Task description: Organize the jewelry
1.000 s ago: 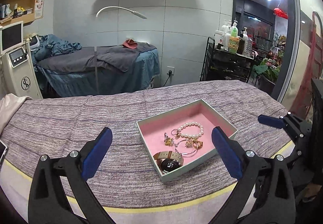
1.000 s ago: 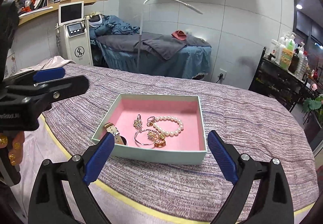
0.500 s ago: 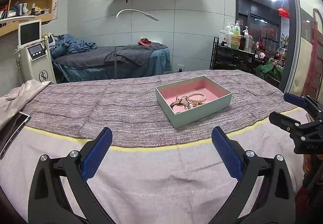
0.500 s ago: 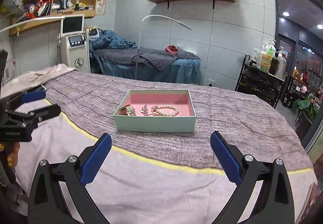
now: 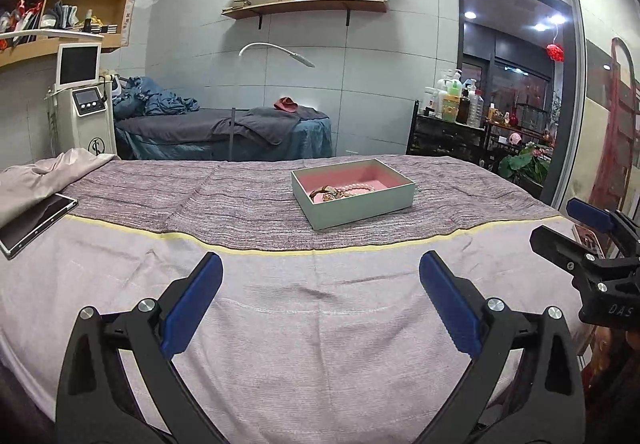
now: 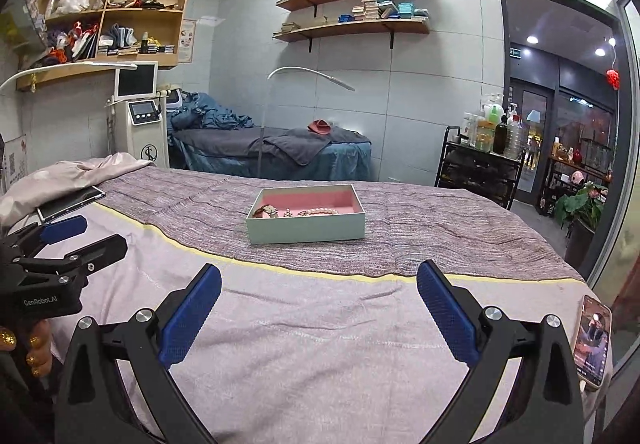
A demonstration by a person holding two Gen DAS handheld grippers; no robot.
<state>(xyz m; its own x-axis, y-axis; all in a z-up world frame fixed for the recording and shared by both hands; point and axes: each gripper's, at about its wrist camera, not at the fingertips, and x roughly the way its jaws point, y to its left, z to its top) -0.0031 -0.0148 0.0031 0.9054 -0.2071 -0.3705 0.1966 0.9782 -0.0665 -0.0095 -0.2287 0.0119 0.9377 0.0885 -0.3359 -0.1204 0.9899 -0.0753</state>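
The pink-lined jewelry box (image 6: pixel 306 220) sits mid-bed on the striped blanket (image 6: pixel 440 232), holding a pearl bracelet (image 6: pixel 320 211) and watch (image 6: pixel 266 210) (other pieces too small to tell). Left gripper (image 5: pixel 318 296) and right gripper (image 6: pixel 318 304) hang spread wide, empty, well short; judged best, approach low and square to the rim.

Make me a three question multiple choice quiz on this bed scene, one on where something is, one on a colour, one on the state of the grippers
1. Where does the jewelry box sit?
A. on the striped blanket
B. on a wall shelf
C. on the black cart

2. What colour is the box's lining?
A. blue
B. pink
C. white

3. How are the left gripper and right gripper?
A. both open and empty
B. both shut on jewelry
C. left shut on the pearl bracelet

Answers:
1 A, the box rests on the blanket past the yellow stripe.
2 B, pink shows inside the pale green walls.
3 A, wide gaps between the blue pads, nothing held; the pearl bracelet lies in the box.
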